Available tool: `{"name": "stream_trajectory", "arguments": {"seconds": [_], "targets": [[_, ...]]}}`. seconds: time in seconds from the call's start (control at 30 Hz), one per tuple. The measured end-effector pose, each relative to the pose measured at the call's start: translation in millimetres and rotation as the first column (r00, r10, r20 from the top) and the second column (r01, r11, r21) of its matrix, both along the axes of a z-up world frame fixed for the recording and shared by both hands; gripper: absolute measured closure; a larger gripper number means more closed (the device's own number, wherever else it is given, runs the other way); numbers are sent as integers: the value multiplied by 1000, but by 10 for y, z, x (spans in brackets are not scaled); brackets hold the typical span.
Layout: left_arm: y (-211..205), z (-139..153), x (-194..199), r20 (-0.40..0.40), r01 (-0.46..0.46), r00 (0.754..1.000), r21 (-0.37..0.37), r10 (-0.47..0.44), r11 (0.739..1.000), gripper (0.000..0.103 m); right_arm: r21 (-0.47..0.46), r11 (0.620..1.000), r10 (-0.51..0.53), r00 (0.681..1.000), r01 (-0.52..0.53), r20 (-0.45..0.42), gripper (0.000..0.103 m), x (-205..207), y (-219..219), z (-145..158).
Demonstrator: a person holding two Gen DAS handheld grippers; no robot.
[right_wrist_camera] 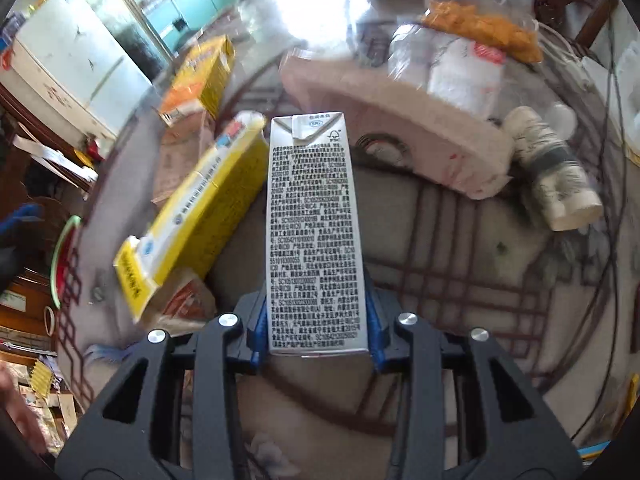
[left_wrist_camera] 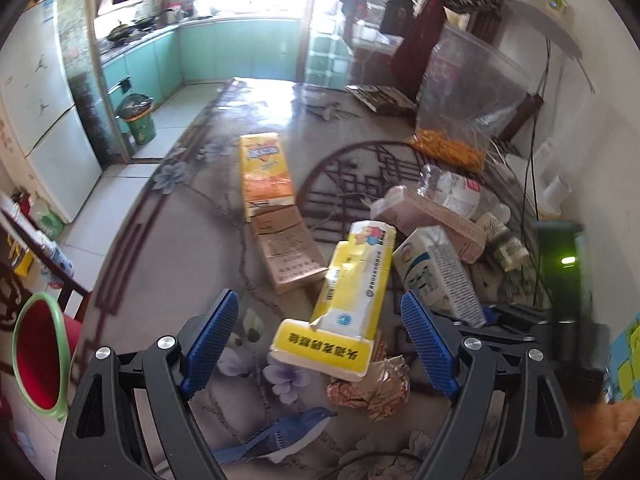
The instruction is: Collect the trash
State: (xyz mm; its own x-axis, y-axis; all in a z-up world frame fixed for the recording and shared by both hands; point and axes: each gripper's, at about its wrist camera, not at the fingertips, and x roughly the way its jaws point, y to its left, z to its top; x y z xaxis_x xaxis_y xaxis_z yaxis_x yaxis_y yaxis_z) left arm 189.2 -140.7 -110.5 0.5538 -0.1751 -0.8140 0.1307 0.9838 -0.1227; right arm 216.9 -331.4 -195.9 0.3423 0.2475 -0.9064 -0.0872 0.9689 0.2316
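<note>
My left gripper (left_wrist_camera: 320, 334) is open above the table, its blue pads on either side of a yellow and white carton (left_wrist_camera: 344, 304) that lies on a crumpled wrapper (left_wrist_camera: 372, 390). My right gripper (right_wrist_camera: 316, 328) is shut on a white milk carton (right_wrist_camera: 314, 232), which points away from me; the same carton shows in the left wrist view (left_wrist_camera: 436, 276). The yellow carton also shows in the right wrist view (right_wrist_camera: 192, 216), left of the milk carton.
Also on the table: an orange juice box (left_wrist_camera: 264, 172), brown flat cardboard (left_wrist_camera: 288, 248), a pink box (right_wrist_camera: 396, 128), a small patterned bottle (right_wrist_camera: 556, 176), a plastic bag of orange snacks (left_wrist_camera: 464, 92) and a crushed plastic bottle (left_wrist_camera: 456, 192). A red bin with a green rim (left_wrist_camera: 38, 356) stands to the left.
</note>
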Motion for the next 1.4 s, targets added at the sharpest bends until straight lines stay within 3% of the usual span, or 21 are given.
{"name": "stream_trajectory", "arguments": {"seconds": [0.2, 0.43, 0.5, 0.57, 0.6, 0.83, 0.87, 0.97, 1.4], "targets": [[-315, -356, 358, -86, 87, 993, 42, -83, 995, 24, 46, 998, -51, 997, 49, 50, 66, -259, -299, 281], [-395, -672, 580, -185, 80, 980, 60, -68, 995, 25, 70, 992, -106, 993, 103, 44, 66, -398, -495, 382], [-383, -706, 584, -200, 78, 978, 61, -64, 995, 36, 76, 991, -110, 993, 106, 49, 66, -395, -483, 389], [-371, -743, 597, -222, 80, 973, 52, -67, 995, 60, 82, 991, -109, 993, 104, 54, 66, -396, -450, 404], [-355, -755, 598, -233, 82, 970, 43, -70, 996, 61, 85, 991, -107, 993, 102, 56, 66, -390, -429, 410], [-155, -499, 476, -173, 38, 984, -10, -39, 999, 71, 101, 991, -97, 991, 88, 95, 66, -378, -353, 553], [-126, -448, 449, -161, 32, 986, -20, -35, 999, 78, 105, 991, -98, 990, 87, 105, 66, -379, -350, 593], [-44, -282, 362, -128, 19, 992, -50, -25, 999, 86, 110, 990, -98, 987, 84, 128, 66, -377, -329, 691], [284, 218, -64, -11, -17, 1000, -120, 16, 993, 89, 120, 992, -54, 976, 29, 212, 66, -415, -91, 1024]]}}
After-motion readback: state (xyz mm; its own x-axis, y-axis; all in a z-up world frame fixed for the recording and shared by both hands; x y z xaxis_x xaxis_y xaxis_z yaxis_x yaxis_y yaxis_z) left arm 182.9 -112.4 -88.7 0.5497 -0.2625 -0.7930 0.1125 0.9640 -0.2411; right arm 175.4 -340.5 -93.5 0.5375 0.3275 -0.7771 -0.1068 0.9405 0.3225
